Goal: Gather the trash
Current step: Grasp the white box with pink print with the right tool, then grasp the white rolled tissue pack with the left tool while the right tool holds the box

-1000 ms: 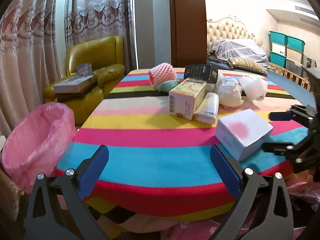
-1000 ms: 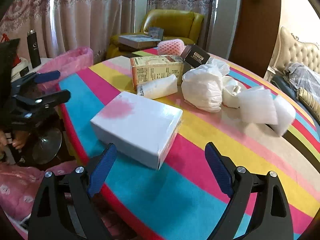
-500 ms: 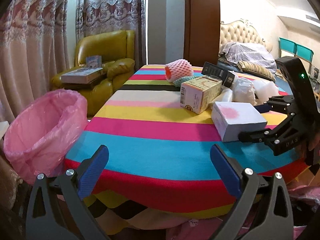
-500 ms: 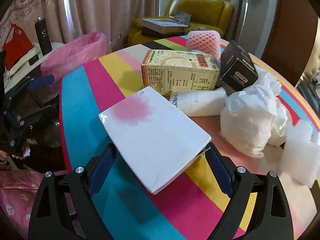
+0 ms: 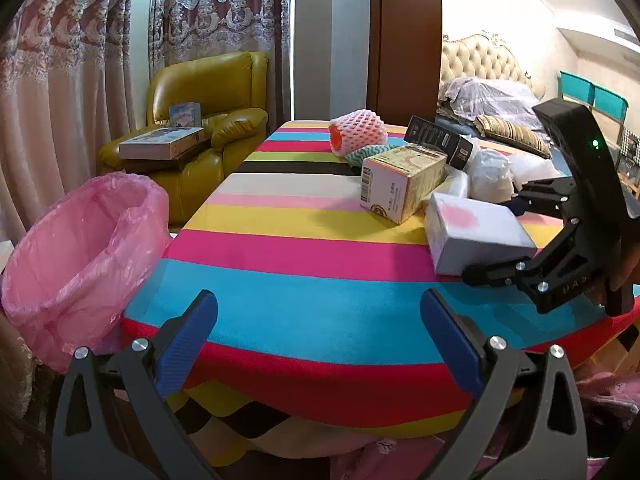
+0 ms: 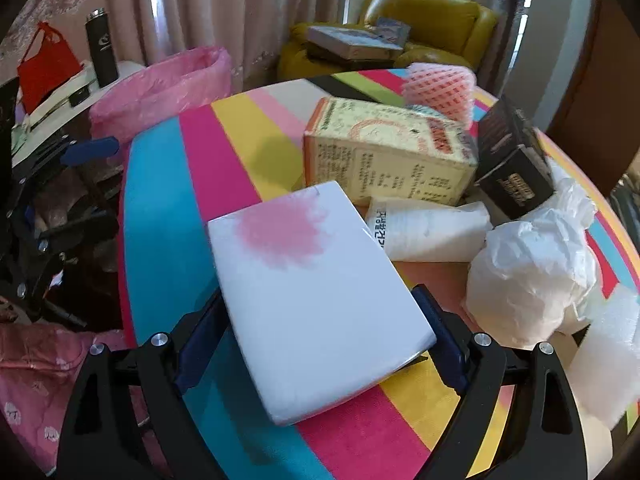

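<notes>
Contact is now being made: the right gripper is closing its blue pads on the two long sides of the white box with the pink blotch, where a second ago those pads were standing wide apart with the box lying free ahead of them. Half a second ago the box was already sitting between the pads, so the closing is happening in this last interval. Judging by this, the grasp step is finishing and the lift is coming next. The box is reaching forward from the gripper, its far end close to the yellow carton, and appears to be resting on or barely off the striped table. The left gripper is hanging with jaws spread and nothing between them, and it is sitting lower and further back from the table edge than a second ago, bringing the pink-lined bin more fully into view on its left. That bin is lying well apart from the right gripper, forward and left, so a carry across the table edge is being called for.
</notes>
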Motion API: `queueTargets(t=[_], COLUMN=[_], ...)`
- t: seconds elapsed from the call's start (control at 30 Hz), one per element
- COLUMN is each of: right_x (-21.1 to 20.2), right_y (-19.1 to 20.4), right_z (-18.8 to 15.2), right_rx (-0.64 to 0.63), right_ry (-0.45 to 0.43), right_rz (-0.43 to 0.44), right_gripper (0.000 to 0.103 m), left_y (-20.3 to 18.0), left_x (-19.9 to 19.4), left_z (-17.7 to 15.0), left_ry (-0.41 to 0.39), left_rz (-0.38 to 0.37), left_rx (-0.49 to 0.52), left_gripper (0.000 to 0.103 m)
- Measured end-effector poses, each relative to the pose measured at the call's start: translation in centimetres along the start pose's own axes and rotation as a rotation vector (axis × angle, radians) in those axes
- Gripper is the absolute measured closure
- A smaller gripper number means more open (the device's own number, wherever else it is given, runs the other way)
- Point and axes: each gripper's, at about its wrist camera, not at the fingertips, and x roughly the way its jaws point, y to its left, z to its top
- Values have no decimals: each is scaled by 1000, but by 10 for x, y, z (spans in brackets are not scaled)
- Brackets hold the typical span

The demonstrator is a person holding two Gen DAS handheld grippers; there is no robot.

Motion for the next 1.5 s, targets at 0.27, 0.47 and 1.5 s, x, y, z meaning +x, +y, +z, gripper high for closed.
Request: queueTargets(t=[0.27,0.47,1.5], right_x=[-43,-68,-103], right_y=[-8,-39,-67], right_z=[-43,-86,-150], right_rx=[108,284,468], right_ry=[-64,-71,-164], right_rz=[-121,-206,-279], right_gripper=[29,29,29], left_y=[-16,-54,-169], left_x=[14,40,99], left_z=[13,34,55], left_ry=[14,50,122], left_rz=[-22,-80,-77], left_rx=[19,22,154], left_gripper=[5,10,61])
